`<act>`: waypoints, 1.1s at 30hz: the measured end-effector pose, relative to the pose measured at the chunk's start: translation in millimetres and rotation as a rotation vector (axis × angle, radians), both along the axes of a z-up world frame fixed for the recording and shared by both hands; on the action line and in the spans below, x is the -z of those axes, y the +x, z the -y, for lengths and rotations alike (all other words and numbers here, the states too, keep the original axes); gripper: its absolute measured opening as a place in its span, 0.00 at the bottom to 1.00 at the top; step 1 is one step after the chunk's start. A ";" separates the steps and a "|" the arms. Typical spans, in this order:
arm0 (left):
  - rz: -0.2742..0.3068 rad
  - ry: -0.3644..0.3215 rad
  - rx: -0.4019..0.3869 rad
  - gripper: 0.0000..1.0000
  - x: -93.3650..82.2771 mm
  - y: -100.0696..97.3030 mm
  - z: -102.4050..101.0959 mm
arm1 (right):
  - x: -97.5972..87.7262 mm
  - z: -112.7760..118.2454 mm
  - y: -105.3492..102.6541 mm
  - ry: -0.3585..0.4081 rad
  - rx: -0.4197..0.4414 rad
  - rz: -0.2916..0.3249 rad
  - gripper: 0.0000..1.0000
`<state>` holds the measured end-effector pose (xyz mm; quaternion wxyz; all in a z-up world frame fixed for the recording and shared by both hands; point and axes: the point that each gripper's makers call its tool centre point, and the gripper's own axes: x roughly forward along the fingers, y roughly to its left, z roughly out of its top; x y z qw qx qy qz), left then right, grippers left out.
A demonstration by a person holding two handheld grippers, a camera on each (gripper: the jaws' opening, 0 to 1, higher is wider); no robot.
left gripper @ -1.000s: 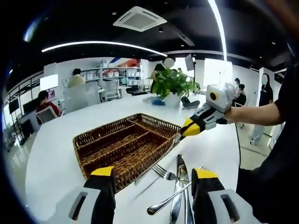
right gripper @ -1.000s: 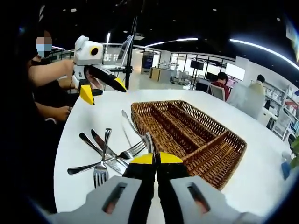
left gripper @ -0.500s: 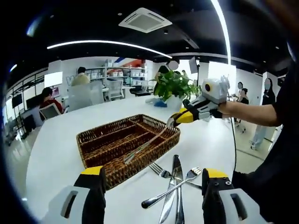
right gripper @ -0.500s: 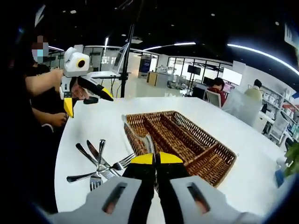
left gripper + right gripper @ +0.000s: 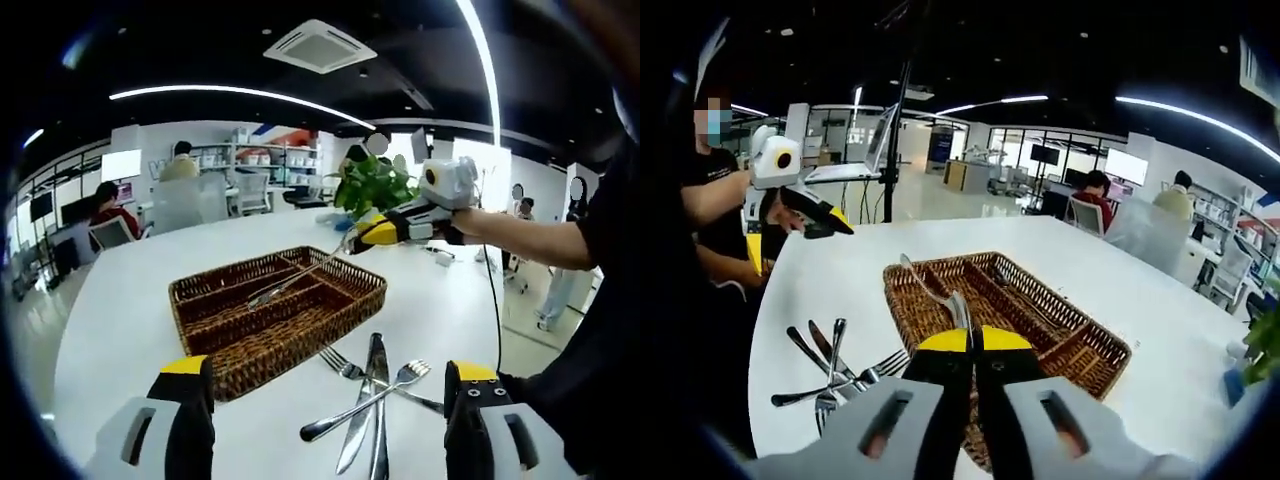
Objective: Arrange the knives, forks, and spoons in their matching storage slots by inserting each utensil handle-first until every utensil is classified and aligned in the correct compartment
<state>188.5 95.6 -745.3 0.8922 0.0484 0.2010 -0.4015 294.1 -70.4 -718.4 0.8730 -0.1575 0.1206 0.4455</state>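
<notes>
Holding: right gripper (image 5: 975,338) pinches a knife (image 5: 936,296), jaws pressed together on one end, the rest sticking forward past the tips; seen from the left gripper view the same knife (image 5: 297,277) slants down from the right gripper (image 5: 370,233) over the basket.
Knife vs basket: free end hangs above the wicker basket (image 5: 283,345), over its inner compartments; cannot tell if it touches the weave or which slot it is over.
Basket: brown wicker tray with long dividers, on the white table (image 5: 120,330); in the right gripper view the basket (image 5: 902,316) sits just ahead of the shut jaws.
Left gripper: spread wide (image 5: 330,385), nothing between the jaws, low over the table edge; from the right gripper view it (image 5: 795,235) hangs off to the side of the table, well apart from the basket.
Loose cutlery: crossed pile on the table beside the basket, between the left jaws — a knife on table (image 5: 367,400), a fork (image 5: 345,365) with tines toward the basket, a second fork (image 5: 365,400) lying across them; same pile (image 5: 830,375) near the basket's side in the right gripper view.
Arm pose: right forearm (image 5: 525,225) stretched level over the table; dark sleeve at frame side.
Surroundings: potted plant (image 5: 375,185) at the table's far end behind the right gripper; seated people and shelves in the background, well apart.
</notes>
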 end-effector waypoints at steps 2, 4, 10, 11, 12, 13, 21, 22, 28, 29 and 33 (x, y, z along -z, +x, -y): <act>0.003 -0.006 -0.005 1.00 -1.4 0.1 -0.4 | -1.8 -0.5 6.2 0.012 0.008 -0.005 0.00; 0.003 -0.012 -0.006 1.00 -2.7 -0.5 -1.0 | -2.6 -1.0 14.0 0.020 0.015 -0.010 0.00; 0.010 -0.013 -0.019 1.00 -5.4 -0.4 -5.2 | -5.9 -3.2 34.3 0.022 0.035 -0.017 0.00; 0.010 -0.014 -0.020 1.00 -5.6 -0.5 -5.3 | -5.6 -3.9 36.1 0.017 0.033 -0.017 0.00; 0.010 -0.013 -0.020 1.00 -5.8 -0.5 -5.4 | -4.9 -4.7 39.5 0.010 0.034 -0.019 0.00; 0.012 -0.011 -0.020 1.00 -5.8 -0.7 -5.6 | -4.6 -4.7 42.1 0.006 0.037 -0.018 0.00; 0.013 0.010 -0.026 1.00 -5.0 2.0 -9.3 | -3.6 -7.1 63.8 -0.024 0.063 -0.027 0.00; 0.013 0.009 -0.029 1.00 -5.6 3.0 -9.6 | -3.5 -7.0 67.4 -0.029 0.071 -0.027 0.00; 0.013 0.014 -0.034 1.00 -5.4 5.3 -10.1 | 0.6 -5.3 84.9 -0.044 0.113 -0.043 0.00; 0.014 0.017 -0.032 1.00 -5.2 5.5 -10.7 | 3.2 -4.3 88.9 -0.050 0.125 -0.051 0.00; 0.020 0.018 -0.037 1.00 -6.2 9.8 -15.5 | 6.6 -4.3 100.3 -0.058 0.142 -0.057 0.00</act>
